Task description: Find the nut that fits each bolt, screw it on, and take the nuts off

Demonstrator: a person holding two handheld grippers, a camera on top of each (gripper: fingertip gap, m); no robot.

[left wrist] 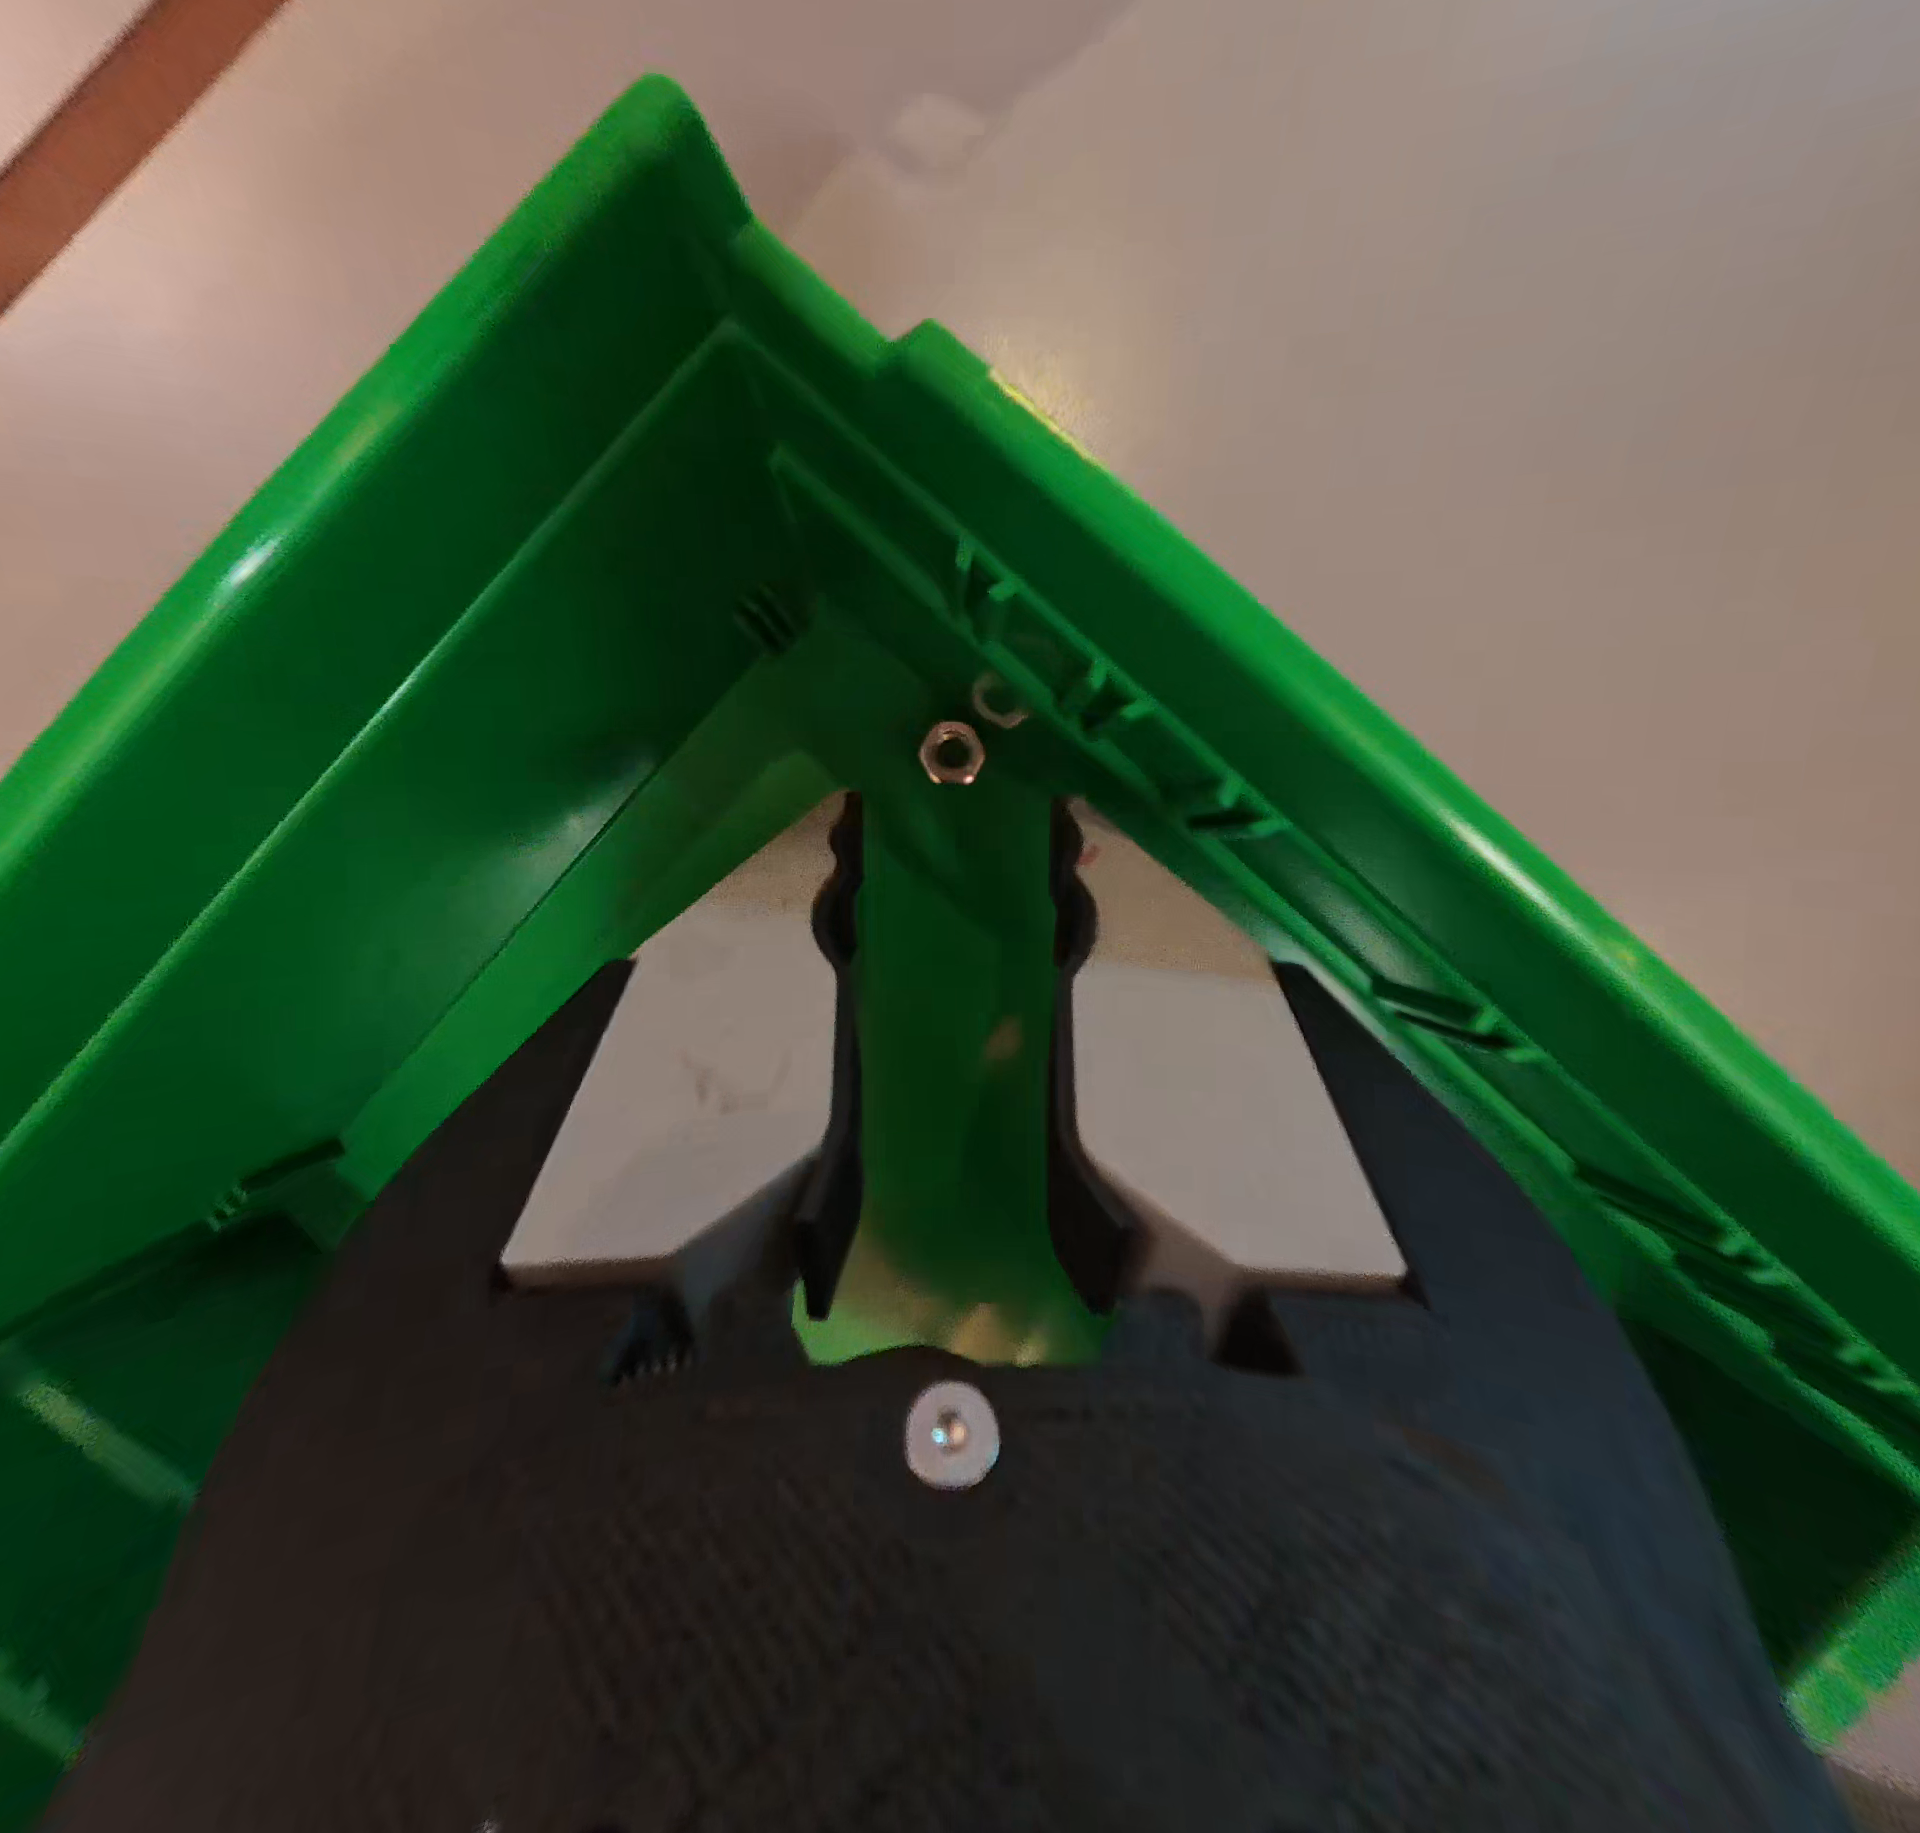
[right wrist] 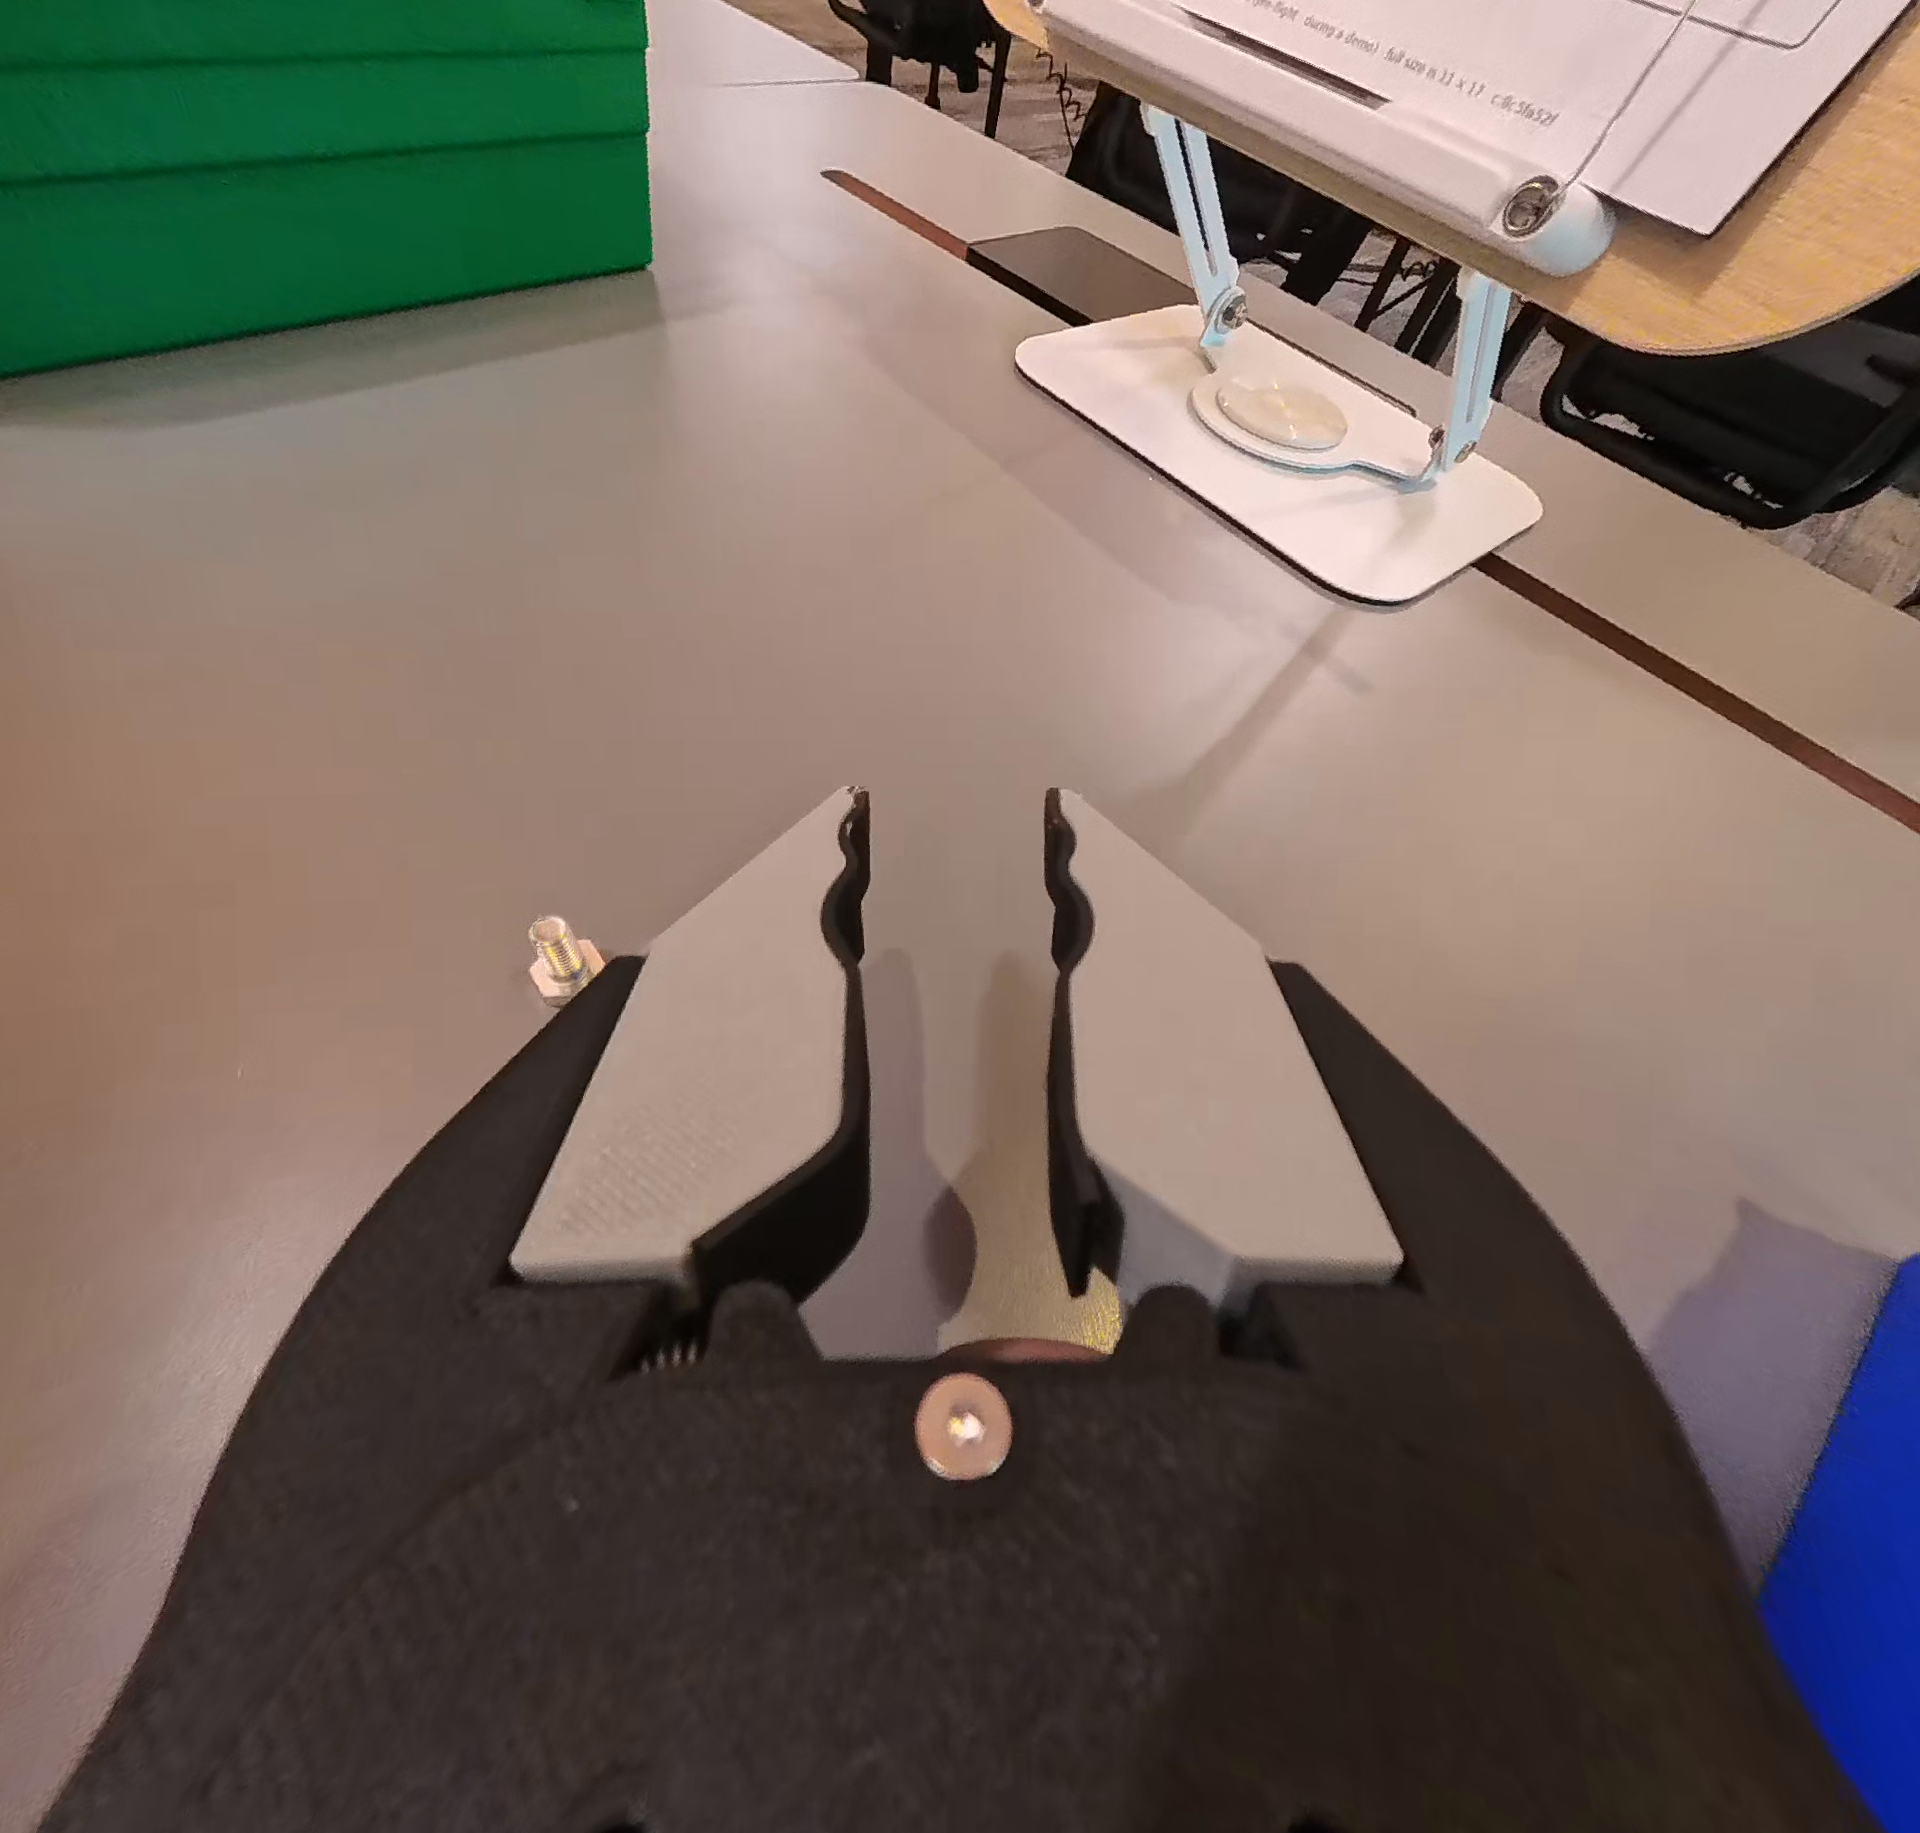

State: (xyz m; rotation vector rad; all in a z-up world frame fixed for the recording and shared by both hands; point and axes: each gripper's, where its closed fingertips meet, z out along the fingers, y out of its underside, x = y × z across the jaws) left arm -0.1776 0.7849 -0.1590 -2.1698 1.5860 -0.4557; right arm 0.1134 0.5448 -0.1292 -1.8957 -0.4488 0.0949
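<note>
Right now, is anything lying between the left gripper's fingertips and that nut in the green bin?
No. In the left wrist view only bare floor of the green bin separates the open left gripper from the nut.

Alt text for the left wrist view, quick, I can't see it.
Open left gripper reaches into a corner of a green bin, fingertips just short of a small silver nut on the bin floor. Pale table lies beyond the rim.

green bin (left wrist: 416,744): glossy smooth plastic | nut (left wrist: 951,753): bright shiny metal | bolt (right wrist: 561,957): shiny threaded metal, lower left | table (right wrist: 520,640): smooth matt grey | right gripper (right wrist: 956,817): matt, finely ribbed black and grey plastic | stand (right wrist: 1351,526), upper right: smooth white base, wood-look board
</note>
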